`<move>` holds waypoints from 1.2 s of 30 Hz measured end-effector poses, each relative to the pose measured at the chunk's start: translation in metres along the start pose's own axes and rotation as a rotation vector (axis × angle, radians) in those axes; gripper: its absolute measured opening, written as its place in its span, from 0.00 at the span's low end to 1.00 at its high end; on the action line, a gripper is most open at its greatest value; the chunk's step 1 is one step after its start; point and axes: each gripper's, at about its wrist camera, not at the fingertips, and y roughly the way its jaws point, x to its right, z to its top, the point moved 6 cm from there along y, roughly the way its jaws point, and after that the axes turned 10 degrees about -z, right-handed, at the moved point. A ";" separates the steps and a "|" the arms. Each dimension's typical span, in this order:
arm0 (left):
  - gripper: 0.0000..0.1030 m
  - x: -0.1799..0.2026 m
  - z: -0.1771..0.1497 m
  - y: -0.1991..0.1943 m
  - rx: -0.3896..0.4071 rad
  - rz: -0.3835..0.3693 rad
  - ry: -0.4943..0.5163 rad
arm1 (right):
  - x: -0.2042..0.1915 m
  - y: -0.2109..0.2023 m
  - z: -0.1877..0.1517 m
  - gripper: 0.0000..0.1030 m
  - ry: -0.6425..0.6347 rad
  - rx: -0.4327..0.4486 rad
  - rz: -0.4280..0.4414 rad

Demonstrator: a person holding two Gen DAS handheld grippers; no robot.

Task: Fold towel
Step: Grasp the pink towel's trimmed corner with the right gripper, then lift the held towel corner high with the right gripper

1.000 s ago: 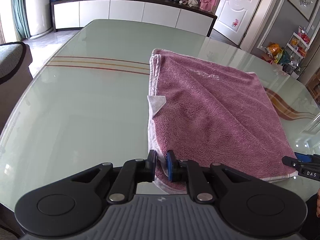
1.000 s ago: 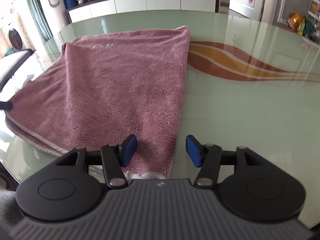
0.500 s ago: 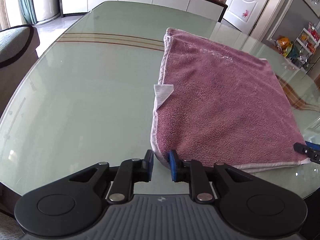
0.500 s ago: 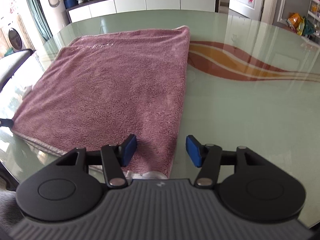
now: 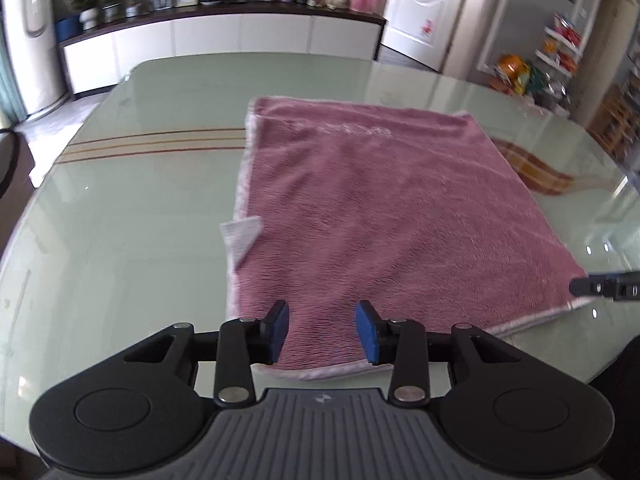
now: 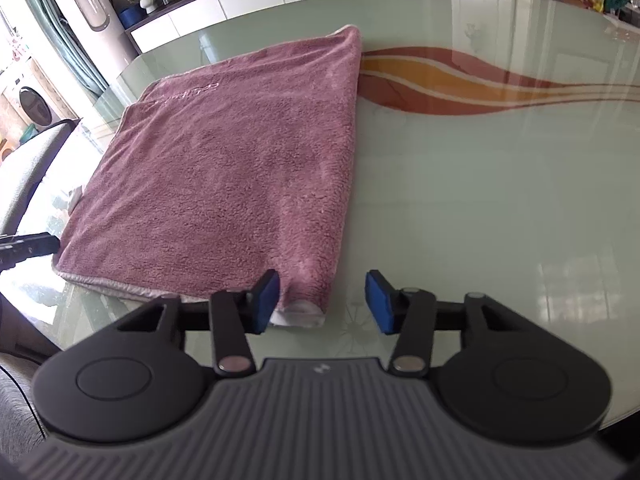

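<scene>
A pink towel (image 5: 392, 216) lies flat, folded in layers, on the glass table (image 5: 140, 220); it also shows in the right wrist view (image 6: 240, 172). A white care label (image 5: 240, 234) sticks out at its left edge. My left gripper (image 5: 322, 332) is open and empty, over the towel's near left corner. My right gripper (image 6: 322, 300) is open and empty, straddling the towel's near right corner. The right gripper's tip (image 5: 604, 286) shows in the left wrist view at the towel's near right corner. The left gripper's tip (image 6: 24, 246) shows in the right wrist view.
The table (image 6: 500, 184) has a red and orange wave pattern (image 6: 460, 84) right of the towel and brown stripes (image 5: 152, 142) to its left. A grey chair (image 6: 28, 160) stands at the left. A white sideboard (image 5: 224, 44) lines the far wall.
My left gripper has opened and let go of the towel's near left corner, and the towel lies flat. The right gripper stayed open and drew back a little.
</scene>
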 end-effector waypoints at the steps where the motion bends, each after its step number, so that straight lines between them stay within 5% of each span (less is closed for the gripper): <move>1: 0.40 0.001 -0.002 0.005 -0.014 -0.005 0.004 | 0.000 0.000 -0.001 0.20 -0.001 -0.007 0.006; 5: 0.41 0.004 -0.009 0.013 -0.043 0.000 0.040 | 0.001 -0.003 -0.007 0.10 -0.015 -0.022 0.019; 13: 0.41 0.001 -0.018 0.004 -0.086 0.033 0.066 | 0.000 -0.012 -0.022 0.08 -0.024 -0.051 0.101; 15: 0.41 -0.005 -0.019 0.001 -0.083 0.029 0.052 | 0.003 -0.011 -0.020 0.12 -0.007 -0.054 0.110; 17: 0.41 -0.006 -0.017 -0.001 -0.078 0.027 0.042 | 0.008 -0.012 -0.018 0.27 0.018 -0.066 0.111; 24: 0.50 0.003 -0.004 -0.005 -0.031 0.023 0.101 | 0.007 -0.010 -0.020 0.29 0.076 -0.082 0.151; 29: 0.50 0.001 -0.001 -0.003 -0.039 0.029 0.145 | 0.002 -0.007 -0.021 0.10 0.058 -0.066 0.133; 36: 0.51 -0.010 -0.012 -0.003 -0.076 0.000 0.163 | 0.000 -0.020 -0.009 0.08 0.038 -0.023 0.162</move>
